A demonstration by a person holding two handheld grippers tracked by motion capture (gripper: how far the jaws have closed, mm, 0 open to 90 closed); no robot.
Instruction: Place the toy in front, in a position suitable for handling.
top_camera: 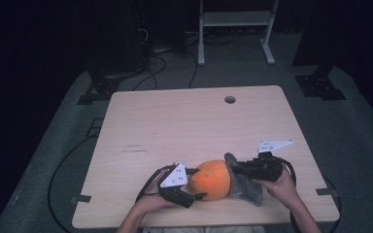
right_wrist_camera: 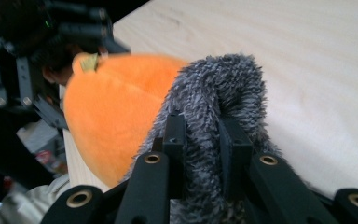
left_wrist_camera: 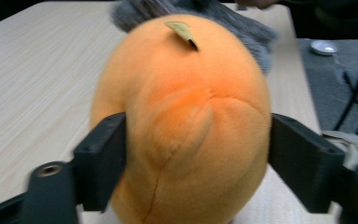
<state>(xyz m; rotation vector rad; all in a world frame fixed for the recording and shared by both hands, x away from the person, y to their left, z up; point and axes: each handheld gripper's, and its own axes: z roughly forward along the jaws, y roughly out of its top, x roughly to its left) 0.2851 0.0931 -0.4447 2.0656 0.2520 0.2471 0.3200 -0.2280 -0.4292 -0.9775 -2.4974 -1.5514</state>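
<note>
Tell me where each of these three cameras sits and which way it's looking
High view: above the person's side, facing forward and down on the table; both forearms enter from below.
Left gripper view: rides the left hand-held gripper, looking along its jaws, which flank the orange plush.
Right gripper view: rides the right hand-held gripper, clamped on grey fuzzy cloth.
Shared: all show plush and cloth.

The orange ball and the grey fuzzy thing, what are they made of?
The orange ball looks like soft plush fabric: matte, short-napped, with stitched seams. The grey fuzzy thing looks like shaggy fleece or faux fur, its fibres standing up; which one is hard to tell.
</note>
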